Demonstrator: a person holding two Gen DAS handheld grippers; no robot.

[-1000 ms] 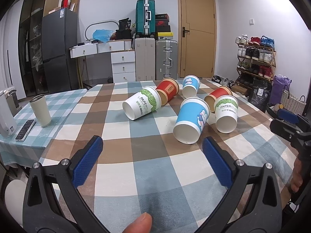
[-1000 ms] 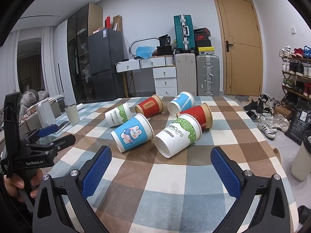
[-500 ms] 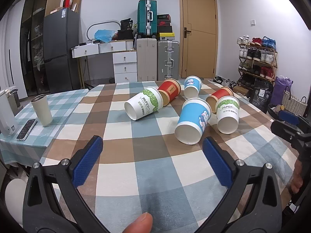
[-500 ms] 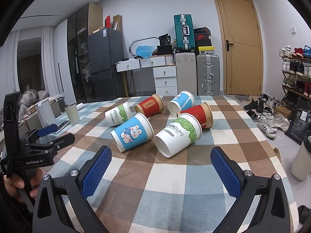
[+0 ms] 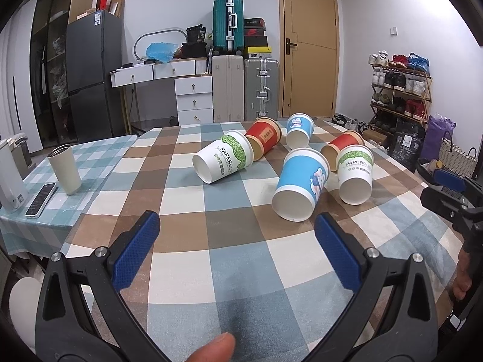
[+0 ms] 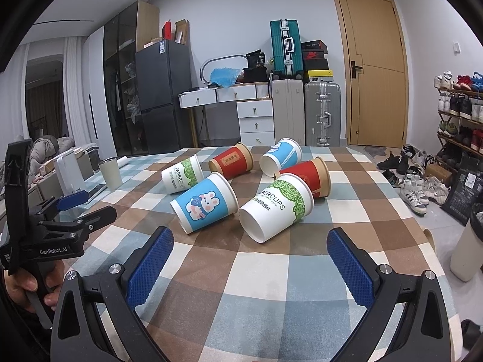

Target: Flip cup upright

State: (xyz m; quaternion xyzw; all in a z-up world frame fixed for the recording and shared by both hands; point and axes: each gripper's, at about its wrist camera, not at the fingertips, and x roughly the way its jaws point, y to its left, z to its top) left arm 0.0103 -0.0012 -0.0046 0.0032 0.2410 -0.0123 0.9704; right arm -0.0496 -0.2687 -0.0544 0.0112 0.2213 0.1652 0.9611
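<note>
Several paper cups lie on their sides on the checked tablecloth (image 5: 211, 259). Nearest in the left wrist view is a blue rabbit cup (image 5: 300, 184), with a white green-leaf cup (image 5: 355, 175) to its right and another white cup (image 5: 223, 160) to its left. Two red cups (image 5: 264, 137) and a second blue cup (image 5: 299, 129) lie behind. In the right wrist view the blue rabbit cup (image 6: 205, 202) and white cup (image 6: 276, 206) lie just ahead. My left gripper (image 5: 237, 238) and right gripper (image 6: 249, 253) are open, empty, short of the cups.
A beige tumbler (image 5: 65, 169), a remote (image 5: 40, 199) and a white appliance (image 5: 9, 181) stand on the left side table. The right gripper shows at the right edge of the left wrist view (image 5: 449, 193). A shoe rack (image 5: 398, 90) stands at right.
The left wrist view has shifted slightly, so the cups sit a little further right and nearer. Both grippers stay open; no cup has moved.
</note>
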